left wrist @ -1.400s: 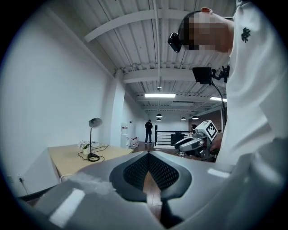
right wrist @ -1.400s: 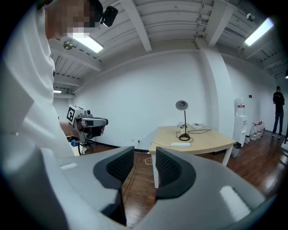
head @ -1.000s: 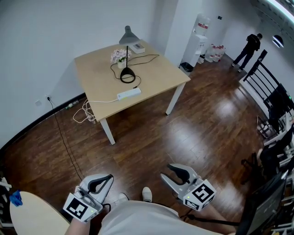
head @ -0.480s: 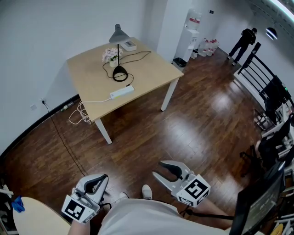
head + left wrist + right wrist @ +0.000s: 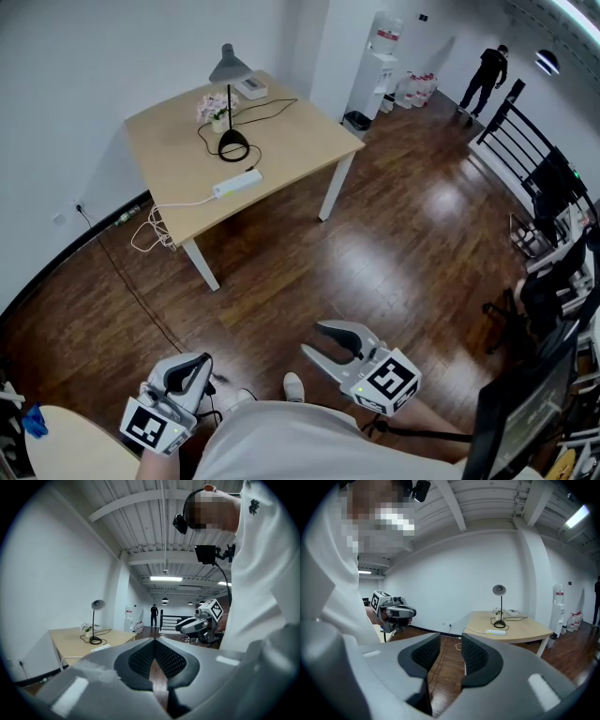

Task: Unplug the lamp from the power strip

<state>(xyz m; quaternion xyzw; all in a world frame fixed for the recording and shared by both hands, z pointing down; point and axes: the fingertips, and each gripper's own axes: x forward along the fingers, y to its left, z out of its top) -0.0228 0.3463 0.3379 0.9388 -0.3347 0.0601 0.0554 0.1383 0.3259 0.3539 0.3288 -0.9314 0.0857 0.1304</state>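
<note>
A grey desk lamp [image 5: 229,105] stands on a wooden table [image 5: 300,141] far ahead, its black cord looping across the top. A white power strip [image 5: 236,183] lies near the table's front edge, with a white cable running off the left side to the floor. Both grippers hang low by my body, well short of the table. My left gripper [image 5: 195,364] is shut and holds nothing; my right gripper [image 5: 314,337] is open and empty. The left gripper view shows the shut left gripper [image 5: 154,641], the lamp [image 5: 95,620] and the strip [image 5: 101,648]. The right gripper view shows the open right gripper [image 5: 451,641], the lamp [image 5: 500,606] and the strip [image 5: 495,632].
A small flower pot [image 5: 211,110] and a white box [image 5: 251,87] sit near the lamp. Coiled cables [image 5: 150,230] lie on the dark wood floor under the table's left side. A water dispenser [image 5: 378,52], a distant person [image 5: 487,75] and a black railing [image 5: 525,150] are at the right.
The table and lamp have drifted up and to the left in the head view. Both grippers have slid slightly left; their jaws look unchanged.
</note>
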